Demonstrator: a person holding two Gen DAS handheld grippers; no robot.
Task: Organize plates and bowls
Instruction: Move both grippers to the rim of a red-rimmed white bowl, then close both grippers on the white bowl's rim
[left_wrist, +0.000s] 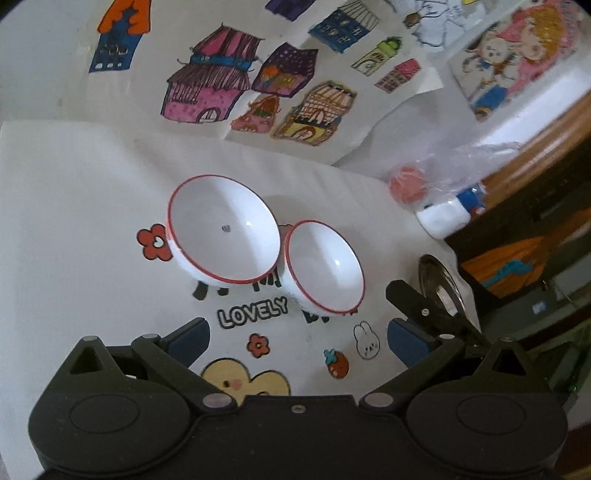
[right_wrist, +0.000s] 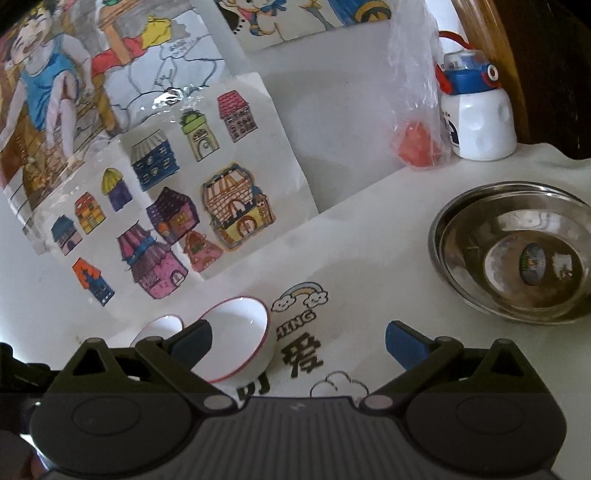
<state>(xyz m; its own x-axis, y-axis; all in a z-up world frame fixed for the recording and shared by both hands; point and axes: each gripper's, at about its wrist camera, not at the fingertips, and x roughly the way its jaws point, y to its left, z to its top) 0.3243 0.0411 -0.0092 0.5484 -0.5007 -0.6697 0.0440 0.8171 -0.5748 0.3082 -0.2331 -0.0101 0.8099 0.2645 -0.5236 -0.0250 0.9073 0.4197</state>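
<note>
Two red-rimmed bowls (left_wrist: 266, 254) before wide-open, empty tools (left_wrist: 297, 343) (right_wrist: 299, 343); steel bowls (right_wrist: 517, 251) nearby.

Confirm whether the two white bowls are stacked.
No: the larger white bowl and the smaller white bowl sit side by side on the tablecloth.

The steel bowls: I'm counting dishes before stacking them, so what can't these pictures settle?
- Steel bowls: in the right wrist view two rims show nested; any more beneath is hidden. In the left wrist view the right hand-held gripper covers most of them.
- Far white bowl: right wrist view, cut off by the gripper's finger.
</note>
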